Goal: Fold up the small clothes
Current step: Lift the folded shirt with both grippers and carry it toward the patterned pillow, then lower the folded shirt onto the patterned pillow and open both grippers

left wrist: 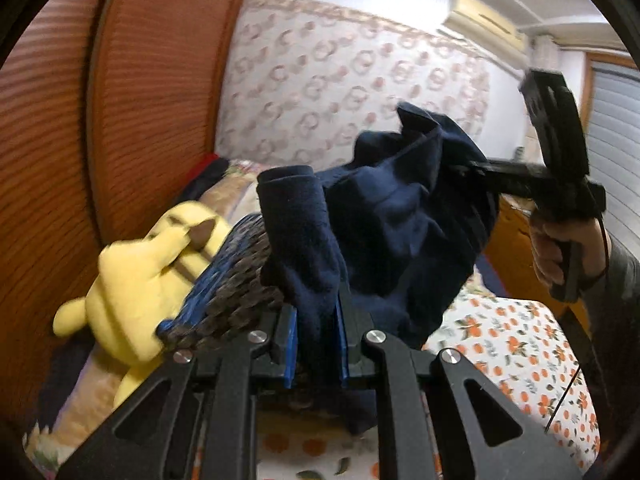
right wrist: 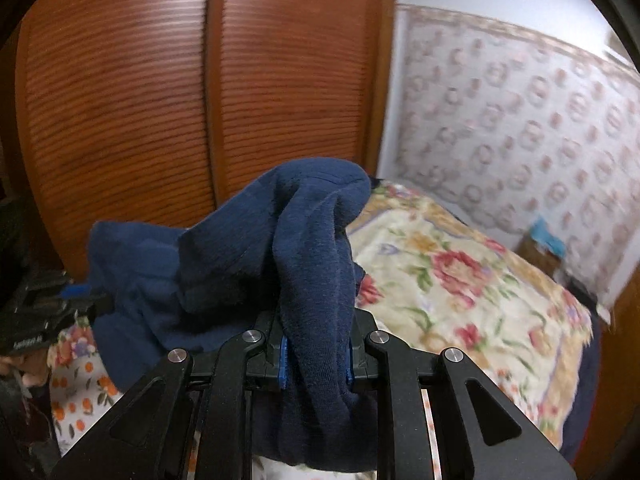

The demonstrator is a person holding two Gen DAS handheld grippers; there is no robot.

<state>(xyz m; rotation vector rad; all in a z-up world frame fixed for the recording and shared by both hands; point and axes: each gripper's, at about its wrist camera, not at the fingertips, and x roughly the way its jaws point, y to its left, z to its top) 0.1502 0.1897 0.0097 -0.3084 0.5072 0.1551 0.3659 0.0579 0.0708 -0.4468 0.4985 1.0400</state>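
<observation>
Spanning both tongs [left wrist: 316, 340], navy garment [left wrist: 400, 220]

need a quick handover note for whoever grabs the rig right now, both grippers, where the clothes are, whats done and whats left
Left gripper: shut on one end of the navy garment.
Right gripper: shut on another part of the same garment, seen from the left wrist view at the cloth's far side.
The garment hangs bunched between the two grippers, lifted above the orange-print sheet. A yellow plush toy and a floral quilt lie on the bed.
Done: garment picked up with both grippers.
Left: no clean fold shows yet; it probably needs spreading flat on the bed, then folding.
</observation>
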